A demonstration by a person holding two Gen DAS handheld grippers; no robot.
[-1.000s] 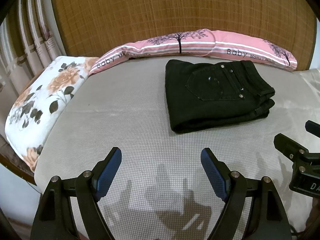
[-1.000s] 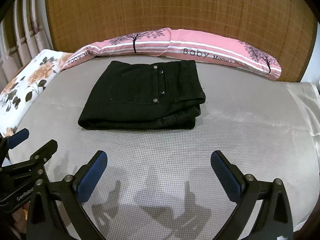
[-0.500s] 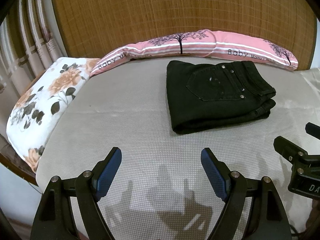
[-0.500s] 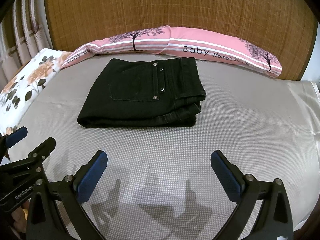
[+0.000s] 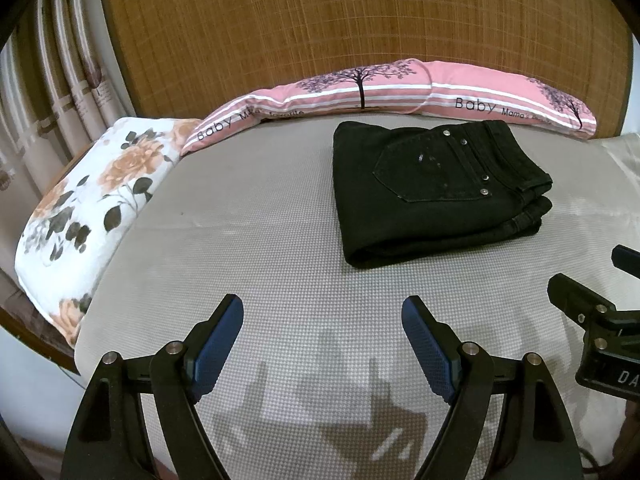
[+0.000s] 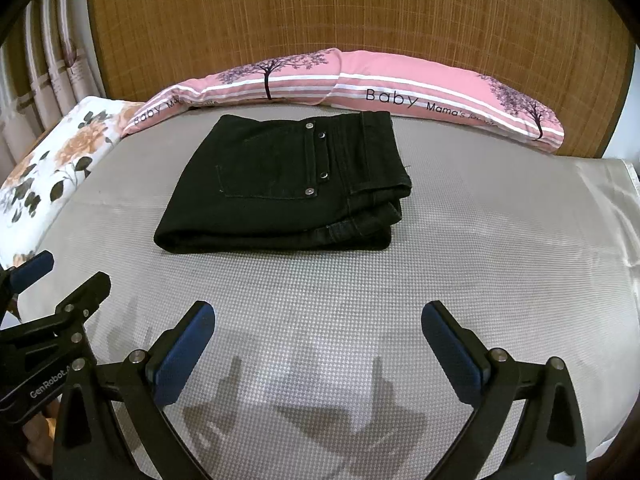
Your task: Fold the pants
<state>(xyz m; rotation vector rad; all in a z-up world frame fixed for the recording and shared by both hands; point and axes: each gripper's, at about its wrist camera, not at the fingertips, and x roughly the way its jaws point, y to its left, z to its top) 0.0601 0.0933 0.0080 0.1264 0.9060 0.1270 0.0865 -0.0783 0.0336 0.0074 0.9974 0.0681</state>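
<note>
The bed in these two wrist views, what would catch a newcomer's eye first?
First the black pants, folded into a thick rectangle on the grey mattress cover, back pocket up. Behind them a long pink pillow printed with trees lies along the woven headboard. Nearest the cameras, the left gripper and right gripper stand open and empty.

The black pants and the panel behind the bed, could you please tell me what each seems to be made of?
The black pants look like matte denim: thick folded layers, stitched pocket, metal rivets. The panel looks like woven bamboo or rattan, judging by its fine tan grid weave, though it could be printed.
</note>
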